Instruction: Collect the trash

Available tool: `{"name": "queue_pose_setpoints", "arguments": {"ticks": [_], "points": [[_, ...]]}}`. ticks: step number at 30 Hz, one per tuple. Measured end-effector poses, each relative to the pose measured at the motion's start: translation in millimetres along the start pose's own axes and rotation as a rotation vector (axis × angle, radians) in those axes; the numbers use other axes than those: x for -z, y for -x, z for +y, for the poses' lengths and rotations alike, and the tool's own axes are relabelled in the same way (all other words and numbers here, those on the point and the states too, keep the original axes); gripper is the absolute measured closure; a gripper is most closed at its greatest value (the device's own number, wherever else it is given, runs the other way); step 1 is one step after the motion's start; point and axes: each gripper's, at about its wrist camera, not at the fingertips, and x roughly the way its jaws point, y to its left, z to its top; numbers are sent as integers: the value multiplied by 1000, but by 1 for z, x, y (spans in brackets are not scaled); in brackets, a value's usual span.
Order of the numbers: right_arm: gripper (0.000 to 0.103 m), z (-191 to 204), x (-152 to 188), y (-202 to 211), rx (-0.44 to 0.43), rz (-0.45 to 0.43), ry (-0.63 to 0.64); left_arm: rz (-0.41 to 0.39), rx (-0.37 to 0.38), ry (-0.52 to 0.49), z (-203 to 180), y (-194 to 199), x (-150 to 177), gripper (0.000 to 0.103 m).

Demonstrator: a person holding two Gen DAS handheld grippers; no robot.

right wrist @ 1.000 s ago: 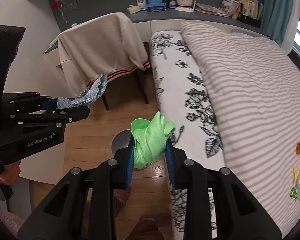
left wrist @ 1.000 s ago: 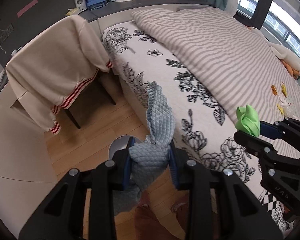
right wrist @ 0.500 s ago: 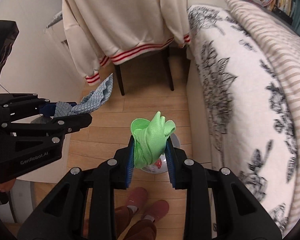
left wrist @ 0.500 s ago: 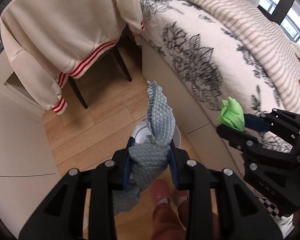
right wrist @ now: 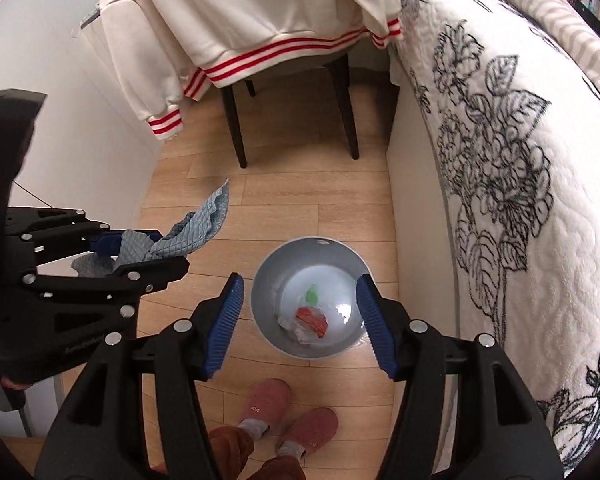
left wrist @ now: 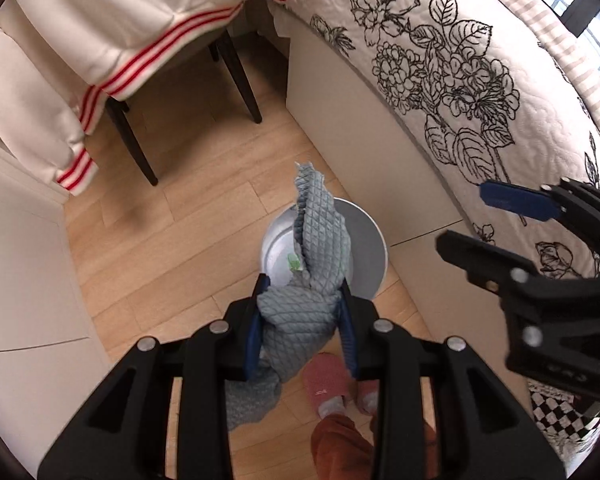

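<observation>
Below, bin (right wrist: 312, 312) between spread right tool (right wrist: 300, 324), left tool (left wrist: 302, 330) pinching grey cloth (left wrist: 320, 240).

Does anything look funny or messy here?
Nothing is spilled or broken. The gray bin stands upright on the wood floor, with trash inside it. The one odd bit: a cream sweater is draped over the chair, its sleeve dangling. The left tool grips a blue-gray cloth.
</observation>
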Motion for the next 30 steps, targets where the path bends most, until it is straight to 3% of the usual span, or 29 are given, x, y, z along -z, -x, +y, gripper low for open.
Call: {"name": "queue_pose_setpoints", "arguments": {"ticks": [9,11,13,16,23,30], "points": [[39,-22,8,4,23,8,-36,-12,40,-10,-18,-18,-15,68],[39,-25,8,3,26,12,-38,-14,39,-16,-22,-20,-18,60],[39,-27,9,2,28,15,-41,-18,35,-21,-25,-21,-20,45],[39,-29,10,4,31,19,-49,-29,32,-29,-28,-20,-22,37],[39,-31,9,19,36,21,-59,-9,28,-24,-30,-7,-23,37],[39,-25,0,70,43,-5,-84,-22,5,-33,-36,44,-20,33]]}}
